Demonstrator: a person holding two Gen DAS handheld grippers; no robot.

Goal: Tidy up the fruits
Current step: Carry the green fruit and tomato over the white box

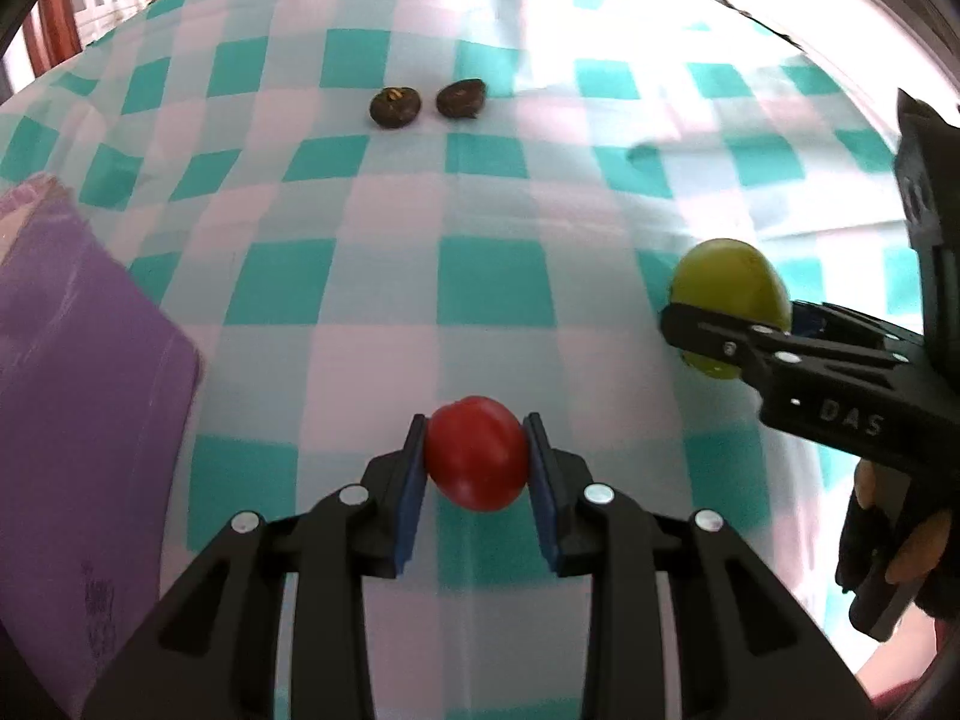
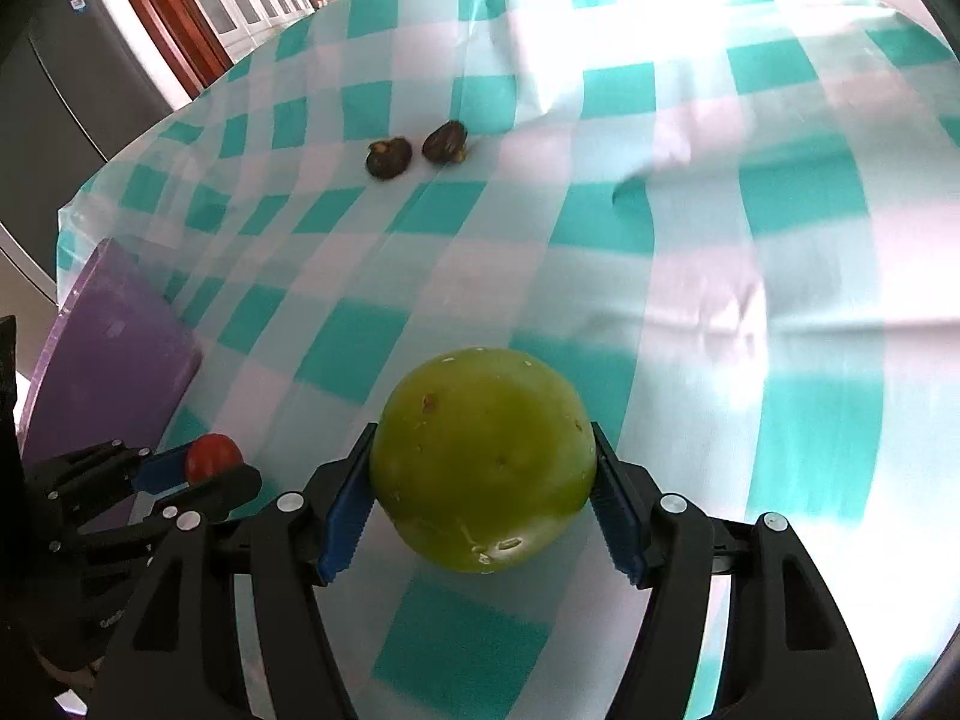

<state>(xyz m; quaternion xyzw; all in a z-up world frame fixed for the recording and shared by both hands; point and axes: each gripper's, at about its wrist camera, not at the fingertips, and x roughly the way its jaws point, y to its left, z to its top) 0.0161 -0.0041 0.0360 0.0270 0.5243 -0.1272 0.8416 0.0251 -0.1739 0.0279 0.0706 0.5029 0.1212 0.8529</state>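
Mid-sort: left gripper (image 1: 477,456) pinches a red tomato (image 1: 477,453), right gripper (image 2: 483,480) clamps a green fruit (image 2: 483,459); two dark brown fruits (image 1: 394,106) wait on the desk (image 1: 492,276), neither held fruit placed.

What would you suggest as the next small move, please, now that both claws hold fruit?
Probably carry the small red round fruit in the left claw to the purple flat board at its left, which lies bare and close; the right claw grips the green round fruit.
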